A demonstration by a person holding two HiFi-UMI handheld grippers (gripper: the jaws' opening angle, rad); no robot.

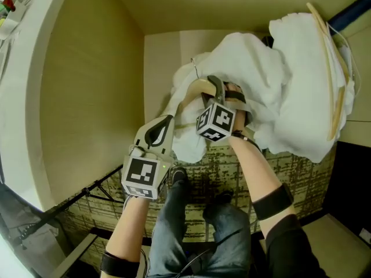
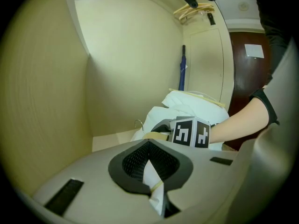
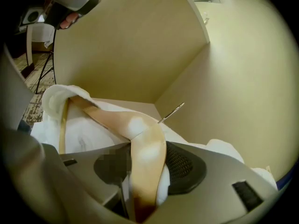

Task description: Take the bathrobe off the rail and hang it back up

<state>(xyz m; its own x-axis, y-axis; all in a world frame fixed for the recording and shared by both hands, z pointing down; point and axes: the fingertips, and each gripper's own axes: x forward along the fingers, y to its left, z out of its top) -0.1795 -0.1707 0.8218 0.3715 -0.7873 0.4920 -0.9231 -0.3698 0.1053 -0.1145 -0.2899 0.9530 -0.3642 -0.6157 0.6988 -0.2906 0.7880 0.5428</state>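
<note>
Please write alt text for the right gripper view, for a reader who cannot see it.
The right tool is shut on a wooden hanger with white bathrobe cloth pressed beside it. The hanger's metal hook points toward the corner of a beige closet.

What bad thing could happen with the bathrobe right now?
The left gripper pinches only a thin fold of the white bathrobe, so that cloth may slip free. The right gripper clamps the wooden hanger with cloth bunched beside it, so the bathrobe might slide off. The metal hook sticks out and could snag.
</note>
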